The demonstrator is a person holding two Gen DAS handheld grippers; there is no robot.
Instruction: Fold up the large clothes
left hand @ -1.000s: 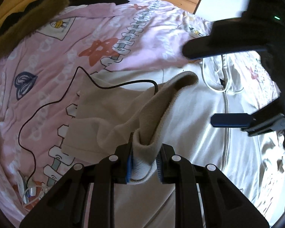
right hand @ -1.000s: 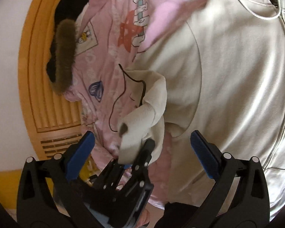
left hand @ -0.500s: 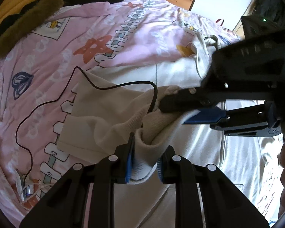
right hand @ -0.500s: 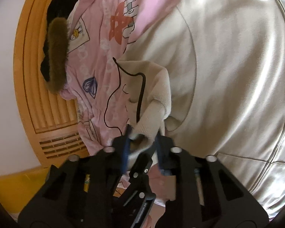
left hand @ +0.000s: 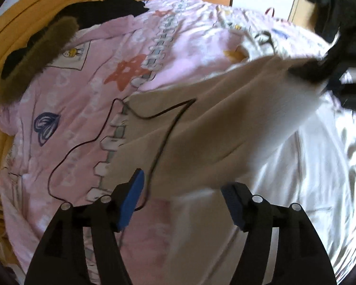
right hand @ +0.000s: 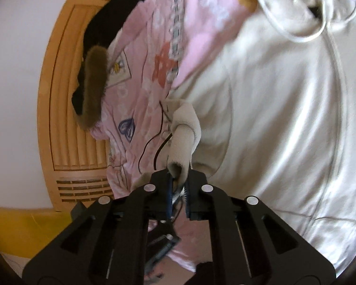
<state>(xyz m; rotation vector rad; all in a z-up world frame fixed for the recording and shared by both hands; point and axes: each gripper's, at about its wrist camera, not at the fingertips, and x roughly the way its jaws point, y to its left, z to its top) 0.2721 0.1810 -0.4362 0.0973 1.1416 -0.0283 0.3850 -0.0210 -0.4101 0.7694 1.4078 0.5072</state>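
A cream zip hoodie (right hand: 284,118) lies spread on the bed. Its ribbed sleeve cuff (right hand: 184,142) is lifted. My right gripper (right hand: 179,192) is shut on the cuff and holds the sleeve up; in the left wrist view the sleeve (left hand: 213,130) stretches up to the right toward that gripper, which shows dark and blurred at the upper right. My left gripper (left hand: 186,204) is open and empty, low over the sleeve's lower edge. A thin black cable (left hand: 159,128) lies across the sleeve.
A pink patterned quilt (left hand: 83,99) covers the bed. A black coat with a brown fur trim (left hand: 35,54) lies at the head by the wooden headboard (right hand: 59,109). The cable runs left over the quilt (left hand: 57,166). Wooden cupboards stand behind.
My left gripper let go of the cuff and opened. My right gripper closed on the cuff and pulled the sleeve up and to the right.
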